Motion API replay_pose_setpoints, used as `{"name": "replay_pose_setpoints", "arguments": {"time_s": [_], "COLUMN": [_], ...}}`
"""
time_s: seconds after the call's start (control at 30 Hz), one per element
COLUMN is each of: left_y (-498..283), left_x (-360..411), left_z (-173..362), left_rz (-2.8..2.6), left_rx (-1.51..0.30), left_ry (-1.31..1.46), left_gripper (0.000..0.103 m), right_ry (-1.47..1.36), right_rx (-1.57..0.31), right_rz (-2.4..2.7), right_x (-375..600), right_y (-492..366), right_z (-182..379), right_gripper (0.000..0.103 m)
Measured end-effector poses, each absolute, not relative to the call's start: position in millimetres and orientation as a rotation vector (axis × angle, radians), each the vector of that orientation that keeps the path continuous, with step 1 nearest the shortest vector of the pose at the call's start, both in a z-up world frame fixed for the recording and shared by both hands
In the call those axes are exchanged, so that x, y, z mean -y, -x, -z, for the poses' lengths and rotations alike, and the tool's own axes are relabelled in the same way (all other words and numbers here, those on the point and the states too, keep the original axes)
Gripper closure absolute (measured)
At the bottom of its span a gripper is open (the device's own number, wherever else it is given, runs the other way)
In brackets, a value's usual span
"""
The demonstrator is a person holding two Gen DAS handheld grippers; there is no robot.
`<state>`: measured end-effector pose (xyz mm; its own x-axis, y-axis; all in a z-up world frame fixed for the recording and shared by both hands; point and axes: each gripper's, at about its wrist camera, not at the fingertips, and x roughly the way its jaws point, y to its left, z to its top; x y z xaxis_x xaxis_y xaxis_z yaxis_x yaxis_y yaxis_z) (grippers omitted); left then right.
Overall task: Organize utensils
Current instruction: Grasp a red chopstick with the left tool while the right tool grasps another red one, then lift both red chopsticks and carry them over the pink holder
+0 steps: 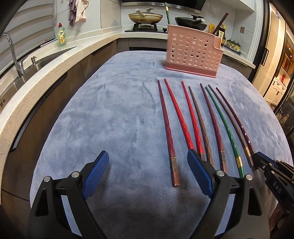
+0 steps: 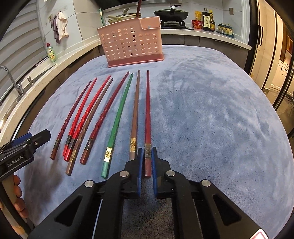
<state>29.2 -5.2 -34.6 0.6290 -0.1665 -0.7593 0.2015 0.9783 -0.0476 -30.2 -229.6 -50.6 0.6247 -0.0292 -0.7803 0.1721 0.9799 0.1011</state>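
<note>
Far left: tap [image 1: 11, 53] and sink [image 1: 22, 73], cut off by the picture edge; one soap bottle [image 1: 61, 35] on the counter. Near left: left claw [image 1: 148, 156] spread wide over bare cloth [image 1: 110, 110], gripping nothing. From the right wrist, only its tip seen, plus a few fingers of the hand [image 2: 17, 194], the rest out of frame. Right of it, eight sticks [image 2: 91, 117] flat on the cloth in a loose fan, thick ends near: one maroon, two red, one brown, one dark red, one green, one brown, one dark red. From the left wrist, near ends of the second to sixth sticks hidden behind that claw's right finger and body. Far, beyond the tips, one pink rack [image 1: 191, 49] with two more sticks upright inside, green and dark, lower parts hidden by its holed wall. Behind, two pans [image 1: 145, 17] on the hob. Rightmost: right claw [image 2: 147, 152] narrowed about the thick end of the last stick [image 2: 148, 114], a thin gap on the left side; firm grip or not, impossible to tell.
</note>
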Motion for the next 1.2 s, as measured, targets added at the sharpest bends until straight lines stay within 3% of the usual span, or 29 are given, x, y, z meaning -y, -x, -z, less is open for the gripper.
{"name": "replay_pose_setpoints", "arguments": {"time_s": [0.33,0.4,0.53,0.63,0.73,0.8,1.2], "left_y": [-31,-32,-33,-32,-32,-33,-24], "left_x": [9,9,8,8,9,8,-2], "left_z": [50,53,57,56,54,52,-6], "left_rz": [0.197,0.207,0.212,0.228,0.259,0.278,0.358], "left_rx": [-0.906,-0.922,-0.935,-0.943,-0.957,-0.971,-0.947], "left_ry": [-0.064,-0.06,-0.056,-0.047,-0.03,-0.02,0.06], "left_gripper": [0.023,0.033,0.039,0.051,0.071,0.096,0.096], "right_ry": [-0.174,-0.172,-0.173,-0.175,-0.173,-0.174,-0.176], "right_rx": [-0.892,-0.893,-0.893,-0.893,-0.896,-0.898,-0.832], "right_rz": [0.122,0.123,0.124,0.124,0.125,0.126,0.135], "right_x": [232,232,232,232,232,232,233], "right_y": [32,31,32,32,32,34,50], "right_z": [53,53,53,53,53,51,-6], "right_gripper": [0.096,0.096,0.096,0.096,0.096,0.096,0.096]}}
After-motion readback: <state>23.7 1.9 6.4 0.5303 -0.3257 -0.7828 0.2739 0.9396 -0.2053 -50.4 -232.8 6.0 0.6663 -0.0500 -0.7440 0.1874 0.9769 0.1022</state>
